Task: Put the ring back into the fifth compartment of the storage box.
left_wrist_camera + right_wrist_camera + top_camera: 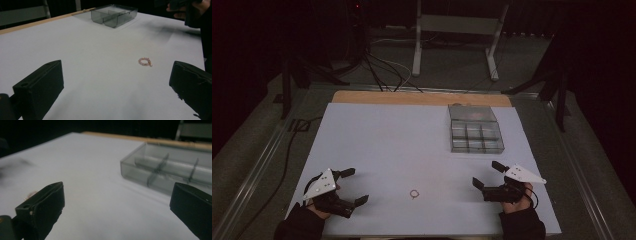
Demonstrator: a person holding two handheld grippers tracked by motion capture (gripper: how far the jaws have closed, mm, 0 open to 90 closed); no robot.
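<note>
A small pink beaded ring (414, 193) lies on the white table sheet near the front edge, midway between my two grippers; in the left gripper view the ring (145, 61) sits ahead, right of centre. My left gripper (354, 186) rests at the front left, jaws wide open and empty. My right gripper (487, 175) rests at the front right, also open with nothing between its jaws. A clear grey compartment box (475, 129) stands at the back right, just beyond the right gripper; its dividers (160, 166) are close in the right gripper view.
The white sheet (387, 140) covers most of the table, with a wooden strip (412, 98) along its far edge. Beyond the table stand a white frame (457, 30) and loose cables (382, 70) on a dark floor.
</note>
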